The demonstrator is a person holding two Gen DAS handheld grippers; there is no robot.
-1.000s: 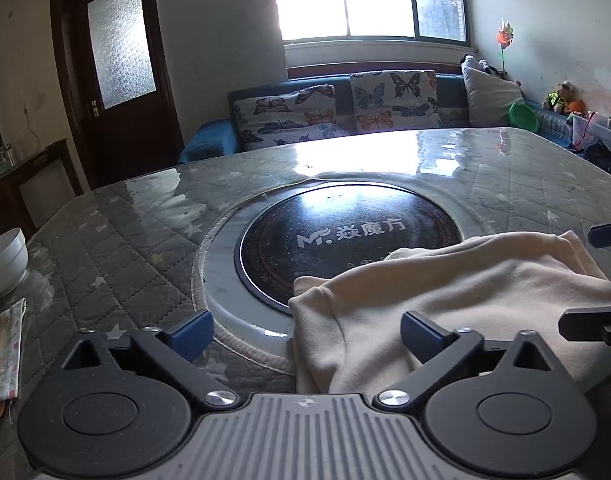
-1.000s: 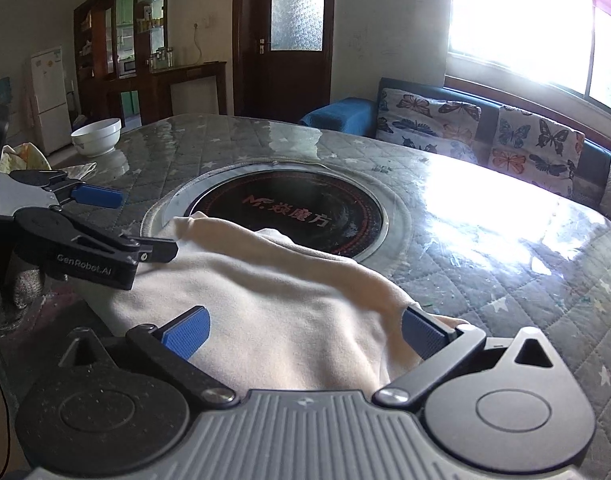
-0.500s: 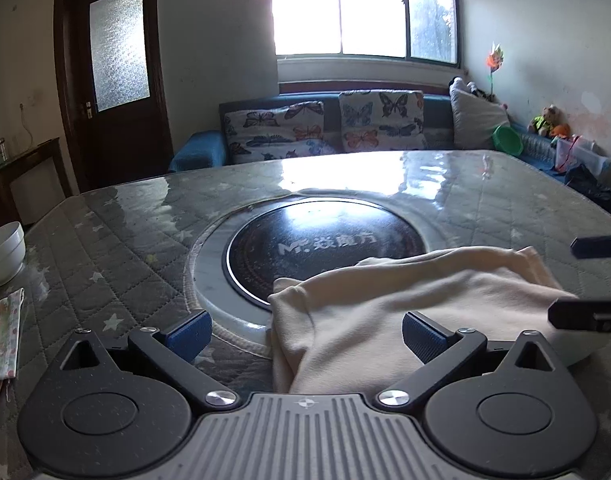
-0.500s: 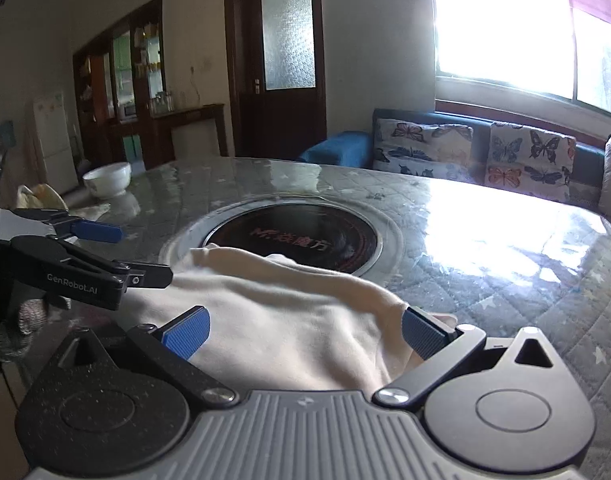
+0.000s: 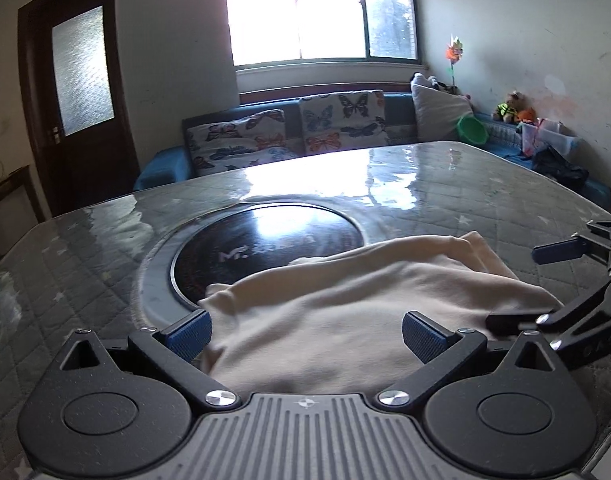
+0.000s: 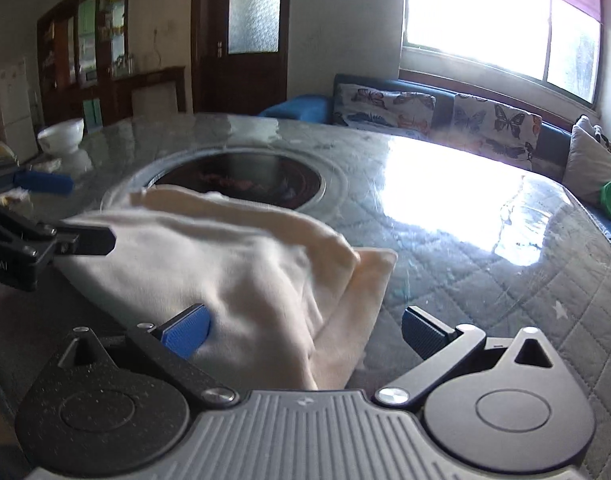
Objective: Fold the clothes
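Observation:
A cream garment (image 5: 345, 300) lies folded in a soft heap on the quilted table, partly over the round black hotplate (image 5: 265, 240). It also shows in the right wrist view (image 6: 225, 264), with a layered corner at its right. My left gripper (image 5: 305, 336) is open, its blue-padded fingers either side of the cloth's near edge. My right gripper (image 6: 305, 330) is open over the garment's right corner. Each gripper shows in the other's view, the right one (image 5: 561, 280) and the left one (image 6: 45, 212), both open.
The glass-covered quilted table (image 5: 485, 200) stretches ahead. A white bowl (image 6: 61, 136) stands at its far left edge. A blue sofa with butterfly cushions (image 5: 289, 132) runs under the window. A green bowl (image 5: 471, 130) and toys sit at the right.
Both grippers have tilted up and drawn back a little. The garment's right corner now lies slack with its layers showing apart. Both grippers stay open.

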